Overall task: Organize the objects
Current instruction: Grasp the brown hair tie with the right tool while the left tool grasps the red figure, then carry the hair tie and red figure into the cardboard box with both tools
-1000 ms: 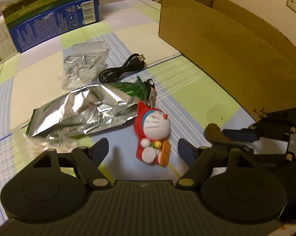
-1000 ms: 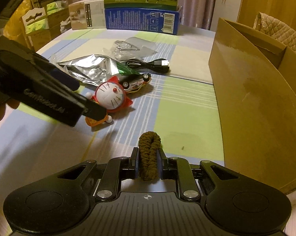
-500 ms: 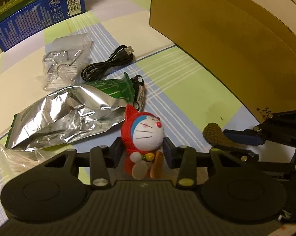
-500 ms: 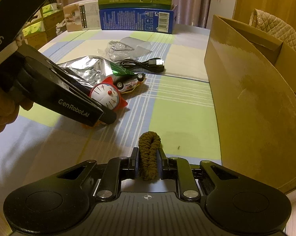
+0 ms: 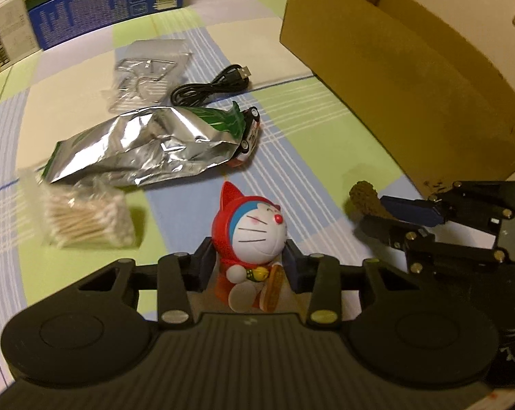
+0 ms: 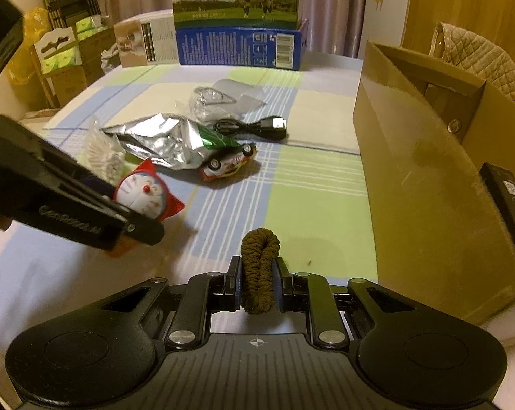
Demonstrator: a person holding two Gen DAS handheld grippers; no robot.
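While the left tongs (image 5: 247,266) clamp the Doraemon figure (image 5: 254,235), the right tongs (image 6: 256,283) pinch a brown rope (image 6: 259,266).

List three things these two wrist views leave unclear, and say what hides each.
- Toy car: left view, mostly hidden behind the foil bag.
- Cardboard box contents: right view, its near wall blocks most of the inside.
- Cotton swabs: left view, motion-blurred.
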